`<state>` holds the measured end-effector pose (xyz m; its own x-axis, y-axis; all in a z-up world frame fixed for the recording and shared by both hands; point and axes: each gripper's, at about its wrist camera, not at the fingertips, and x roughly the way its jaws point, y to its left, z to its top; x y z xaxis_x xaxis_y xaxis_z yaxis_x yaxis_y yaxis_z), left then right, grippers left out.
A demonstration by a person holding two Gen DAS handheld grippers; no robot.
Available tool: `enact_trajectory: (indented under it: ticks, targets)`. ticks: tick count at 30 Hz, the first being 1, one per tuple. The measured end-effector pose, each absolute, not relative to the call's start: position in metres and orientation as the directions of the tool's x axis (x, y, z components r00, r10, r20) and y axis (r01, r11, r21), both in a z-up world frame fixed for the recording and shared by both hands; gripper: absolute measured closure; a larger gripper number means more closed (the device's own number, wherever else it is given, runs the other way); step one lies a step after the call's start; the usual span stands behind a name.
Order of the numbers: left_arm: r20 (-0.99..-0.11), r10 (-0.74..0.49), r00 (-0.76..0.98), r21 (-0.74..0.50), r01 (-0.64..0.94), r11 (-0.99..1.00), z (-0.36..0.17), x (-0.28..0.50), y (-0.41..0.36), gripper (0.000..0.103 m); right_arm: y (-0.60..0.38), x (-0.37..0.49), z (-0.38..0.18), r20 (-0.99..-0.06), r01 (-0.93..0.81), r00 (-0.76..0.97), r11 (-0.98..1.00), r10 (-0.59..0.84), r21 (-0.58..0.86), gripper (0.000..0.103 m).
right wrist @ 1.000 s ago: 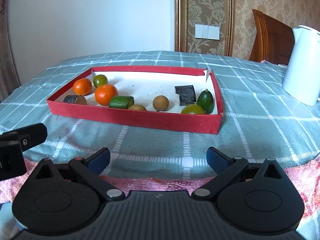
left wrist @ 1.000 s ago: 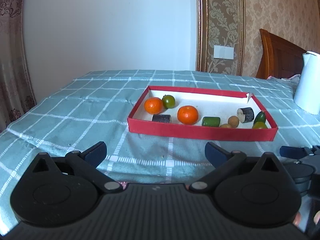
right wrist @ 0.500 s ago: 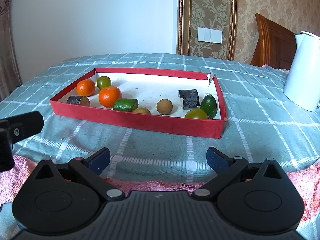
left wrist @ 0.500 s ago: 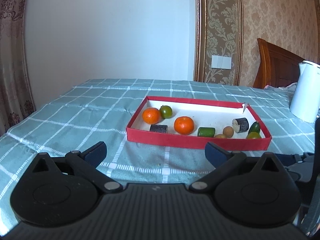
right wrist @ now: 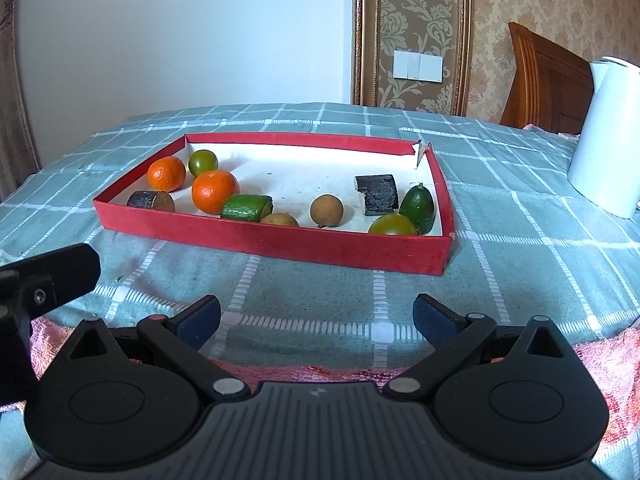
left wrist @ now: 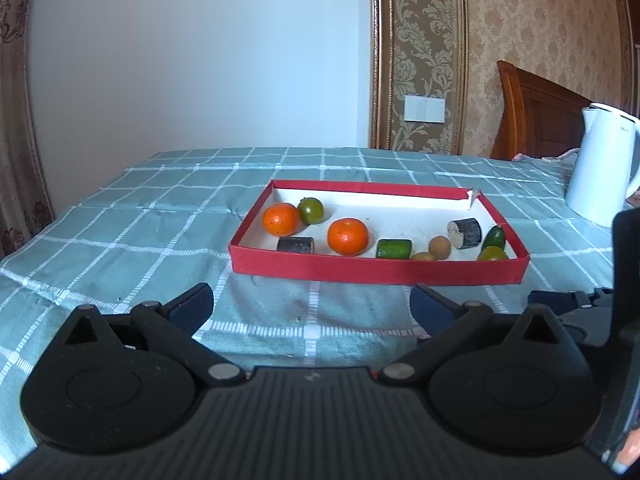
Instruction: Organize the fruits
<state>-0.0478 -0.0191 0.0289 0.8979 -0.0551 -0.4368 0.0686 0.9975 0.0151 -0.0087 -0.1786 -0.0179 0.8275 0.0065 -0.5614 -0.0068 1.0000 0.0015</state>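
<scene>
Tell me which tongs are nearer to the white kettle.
Right. The right tongs sit on the kettle's side of the table; the left tongs sit farther left, facing the red tray's left half.

I have raised both my left gripper and right gripper; the red tray now sits lower in view.

Bare tablecloth lies open toward the red tray at 12 o'clock; the white kettle blocks 2 o'clock.
</scene>
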Motion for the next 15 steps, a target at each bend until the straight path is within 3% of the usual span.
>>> enact_trajectory:
  ticks: [15]
  targets:
    - [-0.451,0.051,0.891,0.118,0.003,0.993,0.011,-0.02,-0.02,0.0,-0.182,-0.003,-0.025,-0.569,0.027,0.821,1.0,-0.03,-0.014,0.0]
